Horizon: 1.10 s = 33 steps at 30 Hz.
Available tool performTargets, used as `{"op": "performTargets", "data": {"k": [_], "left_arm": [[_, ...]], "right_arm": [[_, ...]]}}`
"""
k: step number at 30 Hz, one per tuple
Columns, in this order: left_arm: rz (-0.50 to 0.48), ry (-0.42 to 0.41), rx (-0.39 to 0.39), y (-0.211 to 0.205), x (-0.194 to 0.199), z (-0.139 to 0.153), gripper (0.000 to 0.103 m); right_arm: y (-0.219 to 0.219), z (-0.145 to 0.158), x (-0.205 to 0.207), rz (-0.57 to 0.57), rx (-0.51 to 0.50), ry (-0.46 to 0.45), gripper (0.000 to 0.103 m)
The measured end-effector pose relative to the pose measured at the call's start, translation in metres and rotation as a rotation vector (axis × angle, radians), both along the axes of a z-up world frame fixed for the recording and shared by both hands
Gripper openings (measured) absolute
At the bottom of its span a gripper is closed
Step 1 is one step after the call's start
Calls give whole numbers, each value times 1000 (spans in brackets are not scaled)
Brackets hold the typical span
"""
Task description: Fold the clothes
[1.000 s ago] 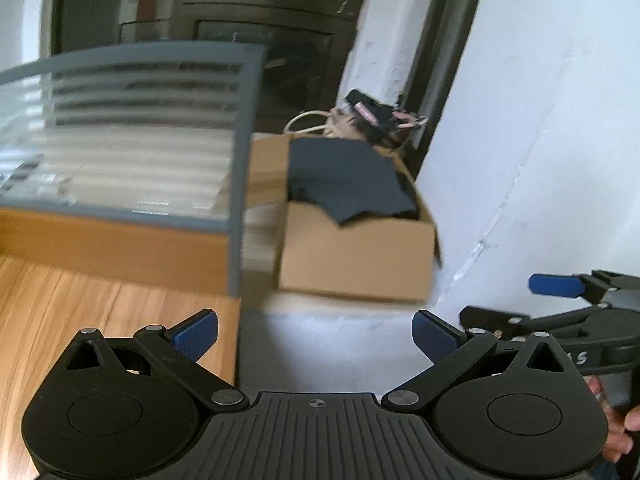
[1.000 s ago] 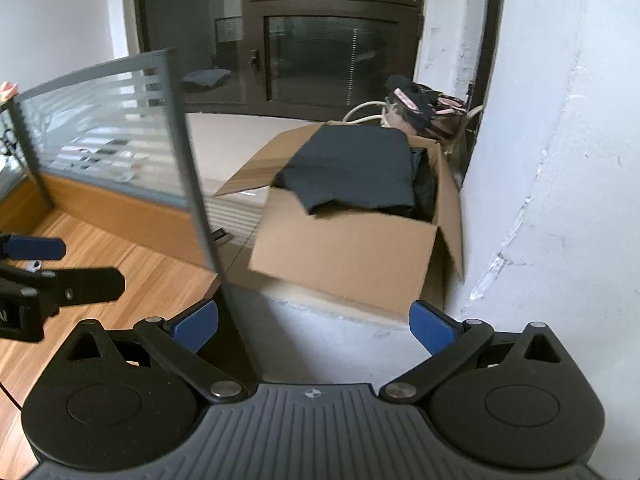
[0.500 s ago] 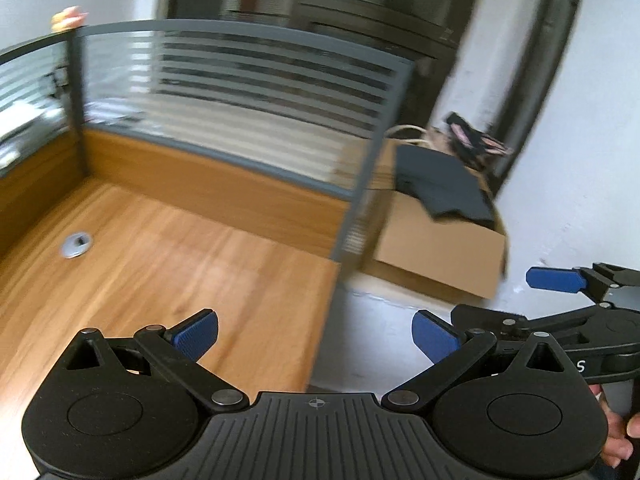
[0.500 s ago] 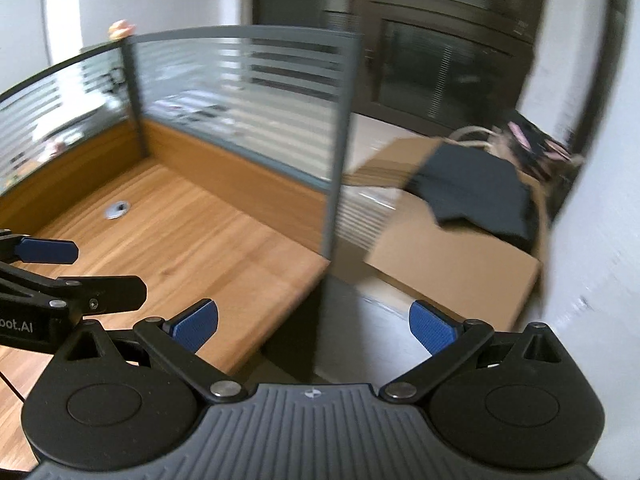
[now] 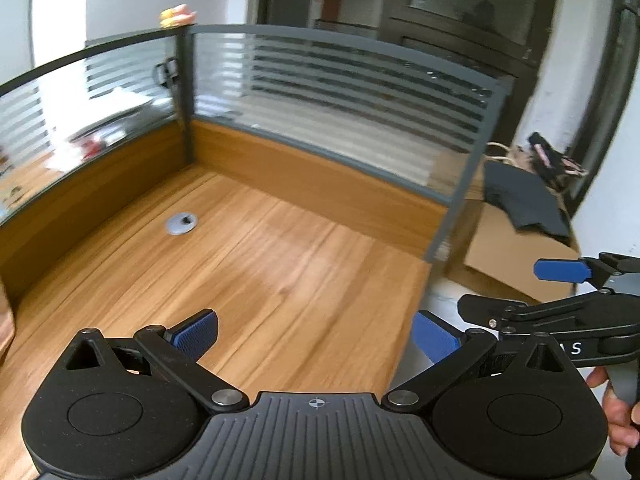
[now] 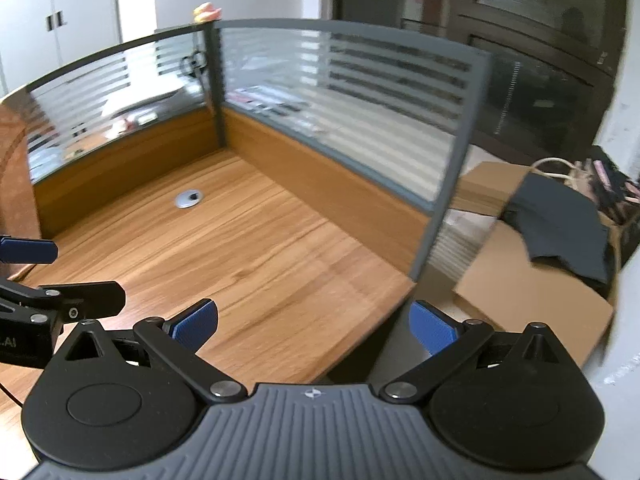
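Draping over the rim of a brown cardboard box (image 6: 528, 304), the dark, crumpled fabric garment (image 6: 560, 224) lies at two o'clock, beyond the grey-framed striped glass partition (image 6: 392, 120) that stands between it and the wooden desk (image 6: 248, 256). The left gripper (image 5: 316, 332) and right gripper (image 6: 314, 322) both gape wide, holding nothing, above the desk's near edge. A grey round cable grommet (image 6: 189, 199) sits at eleven o'clock.

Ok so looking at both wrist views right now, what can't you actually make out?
- Inside the cardboard box: covered by the dark garment in both views.
- The bag behind the box: blurred in the left view, cut off by the fisheye edge in the right.
- Items behind the frosted partition: smeared by striped glass.
- The object atop the partition post: too small to identify.
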<state>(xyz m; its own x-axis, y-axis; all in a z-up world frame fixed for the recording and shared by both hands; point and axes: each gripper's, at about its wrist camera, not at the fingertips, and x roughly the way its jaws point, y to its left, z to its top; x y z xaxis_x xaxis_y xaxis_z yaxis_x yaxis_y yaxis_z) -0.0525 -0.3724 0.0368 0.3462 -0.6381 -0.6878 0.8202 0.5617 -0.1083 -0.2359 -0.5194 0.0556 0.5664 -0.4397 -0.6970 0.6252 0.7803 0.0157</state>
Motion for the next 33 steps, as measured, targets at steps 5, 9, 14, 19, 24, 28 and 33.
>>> {"op": "performTargets", "data": {"k": [5,9,14,19,24,28,33], "left_arm": [[66,-14,24,21,8,-3,103],[124,-54,29,38,17,-2,103],[227,-66,48,56,34,-2,103],[319,-40,53,70,47,-3,103],[392,-34,54,86,54,-5,103],[459,-48,59,107,56,-3,103],[570,-44,72,138,56,-2,103]], "right_arm": [[12,-4,26,86,12,0,103],[21,-6,48,154,20,-1,103],[32,-8,75,240,27,-2,102],[43,-6,106,325,20,2,102],[54,-3,136,411,13,6,103],[66,-2,159,476,10,8,103],[93,-2,184,575,1,19,102]]}}
